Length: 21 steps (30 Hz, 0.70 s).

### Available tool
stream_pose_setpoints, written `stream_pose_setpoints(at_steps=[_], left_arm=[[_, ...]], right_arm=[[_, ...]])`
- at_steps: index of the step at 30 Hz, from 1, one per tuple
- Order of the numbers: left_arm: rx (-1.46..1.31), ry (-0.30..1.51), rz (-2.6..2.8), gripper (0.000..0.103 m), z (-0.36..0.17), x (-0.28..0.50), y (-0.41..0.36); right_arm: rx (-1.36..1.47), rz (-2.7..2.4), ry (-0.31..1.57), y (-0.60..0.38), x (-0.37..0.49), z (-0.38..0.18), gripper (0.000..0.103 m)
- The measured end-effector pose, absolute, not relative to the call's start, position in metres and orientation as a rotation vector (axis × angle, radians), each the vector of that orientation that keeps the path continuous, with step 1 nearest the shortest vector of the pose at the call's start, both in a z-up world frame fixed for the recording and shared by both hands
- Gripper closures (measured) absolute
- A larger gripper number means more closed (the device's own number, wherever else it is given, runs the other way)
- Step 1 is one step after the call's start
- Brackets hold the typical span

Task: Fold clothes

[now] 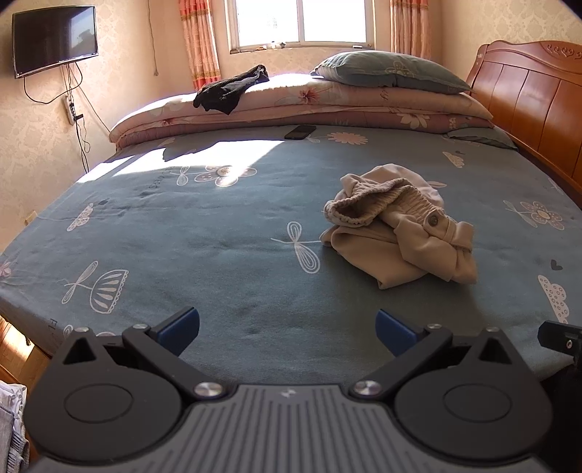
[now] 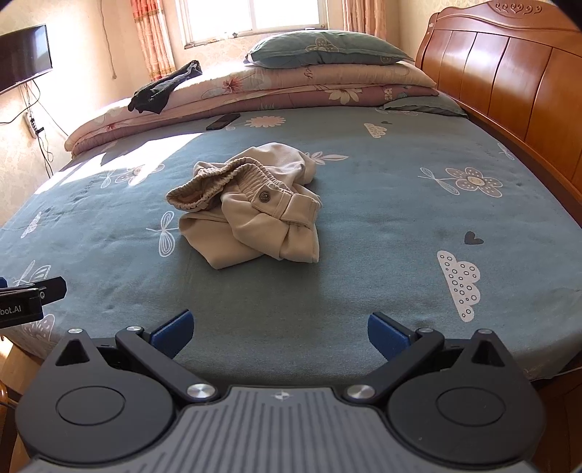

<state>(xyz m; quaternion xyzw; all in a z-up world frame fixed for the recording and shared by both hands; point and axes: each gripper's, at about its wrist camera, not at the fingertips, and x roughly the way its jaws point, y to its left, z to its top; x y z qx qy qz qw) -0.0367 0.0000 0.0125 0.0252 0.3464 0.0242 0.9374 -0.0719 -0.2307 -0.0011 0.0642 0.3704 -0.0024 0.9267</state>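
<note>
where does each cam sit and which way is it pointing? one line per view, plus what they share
Left wrist: on the left gripper, at the bed's near edge, facing across the bed sheet toward the window; own blue fingers spread open, beige pants ahead-right, part of the right gripper at the right edge.
Right wrist: on the right gripper, beside it, same heading; fingers open, pants ahead-left, headboard right, left gripper at the left edge.
Shared: pants, dark garment, phone, pillow, TV.

One beige garment (image 2: 247,207), one dark garment (image 2: 163,89), one phone (image 2: 223,121), two pillows (image 2: 327,47).
</note>
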Motion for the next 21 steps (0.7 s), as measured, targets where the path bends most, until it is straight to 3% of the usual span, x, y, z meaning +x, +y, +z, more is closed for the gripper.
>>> stream_pose_setpoints(at_steps=[21], left_arm=[[0.051, 0.699, 0.031, 0.0, 0.015, -0.052, -0.005]], right_arm=[[0.134, -0.024, 0.703, -0.233, -0.1, 0.014, 0.0]])
